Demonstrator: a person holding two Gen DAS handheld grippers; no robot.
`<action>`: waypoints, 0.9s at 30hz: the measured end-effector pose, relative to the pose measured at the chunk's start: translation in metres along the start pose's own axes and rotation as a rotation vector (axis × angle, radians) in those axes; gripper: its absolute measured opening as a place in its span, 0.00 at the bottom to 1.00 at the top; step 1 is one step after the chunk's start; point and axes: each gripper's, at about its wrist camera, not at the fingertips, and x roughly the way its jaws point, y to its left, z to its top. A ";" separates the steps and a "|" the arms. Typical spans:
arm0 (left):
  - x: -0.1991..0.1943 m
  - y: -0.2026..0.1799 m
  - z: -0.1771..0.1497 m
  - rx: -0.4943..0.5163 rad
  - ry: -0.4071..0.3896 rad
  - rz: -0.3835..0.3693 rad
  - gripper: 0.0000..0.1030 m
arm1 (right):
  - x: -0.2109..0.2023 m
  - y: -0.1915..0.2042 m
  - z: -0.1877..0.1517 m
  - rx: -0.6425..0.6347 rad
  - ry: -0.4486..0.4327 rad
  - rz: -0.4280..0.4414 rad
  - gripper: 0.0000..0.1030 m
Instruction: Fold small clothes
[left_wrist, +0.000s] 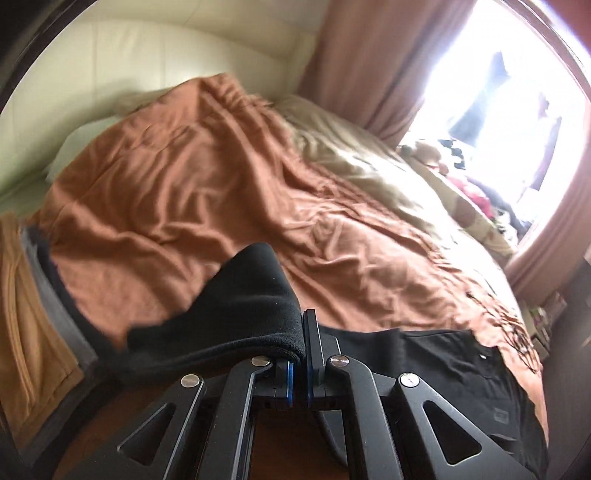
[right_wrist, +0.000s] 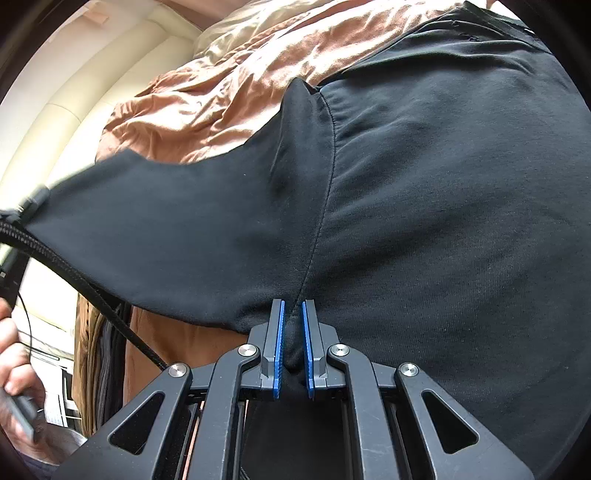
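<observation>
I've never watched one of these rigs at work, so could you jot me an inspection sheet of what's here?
Surface: bed under a rumpled rust-orange duvet.
Job's things: black T-shirt, partly lifted off the bed.
Clutter: folded clothes stack at the left edge; mixed items by the window, too blurred to name.
Grippers: left gripper shut on the shirt's sleeve hem; right gripper shut on the shirt near a seam.
Cables: braided black cable.
Surroundings: cream padded headboard, pink curtains.
</observation>
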 end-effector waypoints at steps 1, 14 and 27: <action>-0.003 -0.006 0.001 0.007 0.002 -0.030 0.04 | -0.002 -0.001 0.002 0.009 0.003 0.012 0.06; -0.031 -0.108 -0.002 0.170 0.000 -0.232 0.04 | -0.091 -0.024 -0.008 -0.009 -0.181 -0.049 0.69; -0.022 -0.210 -0.045 0.310 0.085 -0.384 0.04 | -0.170 -0.092 -0.041 0.099 -0.240 -0.089 0.69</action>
